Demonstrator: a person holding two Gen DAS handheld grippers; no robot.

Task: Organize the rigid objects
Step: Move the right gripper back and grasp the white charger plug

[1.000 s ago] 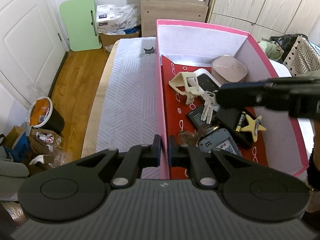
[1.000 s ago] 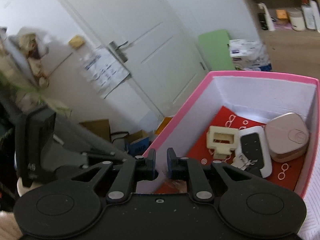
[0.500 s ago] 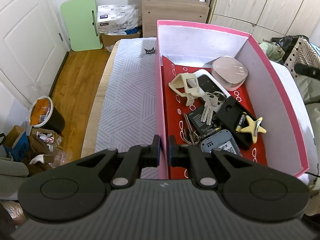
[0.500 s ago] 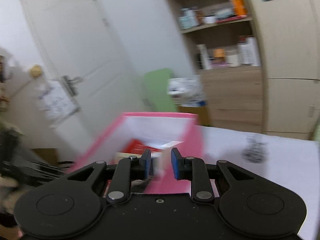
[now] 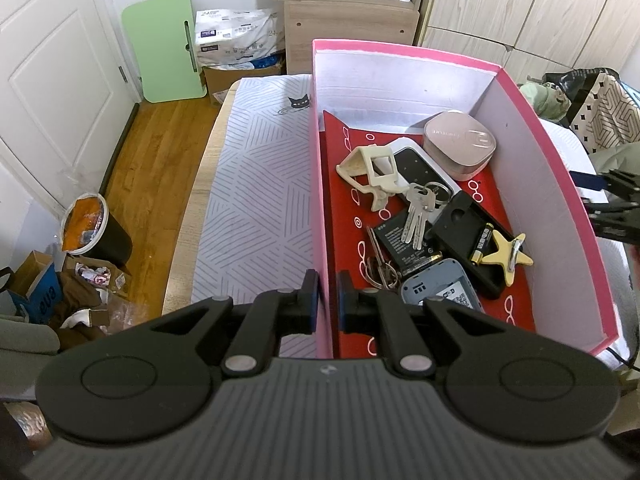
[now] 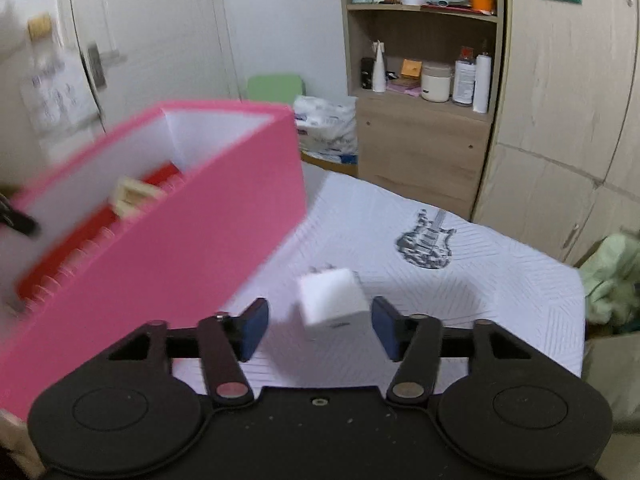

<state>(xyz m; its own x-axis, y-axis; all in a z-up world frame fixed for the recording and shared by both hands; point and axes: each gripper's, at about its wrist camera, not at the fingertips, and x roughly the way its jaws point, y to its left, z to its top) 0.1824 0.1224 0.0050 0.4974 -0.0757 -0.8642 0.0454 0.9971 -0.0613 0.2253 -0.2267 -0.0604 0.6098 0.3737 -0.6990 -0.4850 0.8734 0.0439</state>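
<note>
Two views tell it. From the left wrist, the left gripper (image 5: 328,294) stays clamped on the near wall of the pink box (image 5: 320,184), unmoved, while the right gripper (image 5: 600,196), a second ago reaching over the keys (image 5: 418,216) inside, now sits beyond the box's right wall, cut off at the frame edge.

From the right wrist, the right gripper (image 6: 320,326) has swung out to the bedspread (image 6: 460,292); its jaws have just been opening and stand apart around a white charger cube (image 6: 332,300), not yet pressing it. Likely the next item to box. Motion blur smears the box; whether the cube's prongs face away is unclear.
</note>
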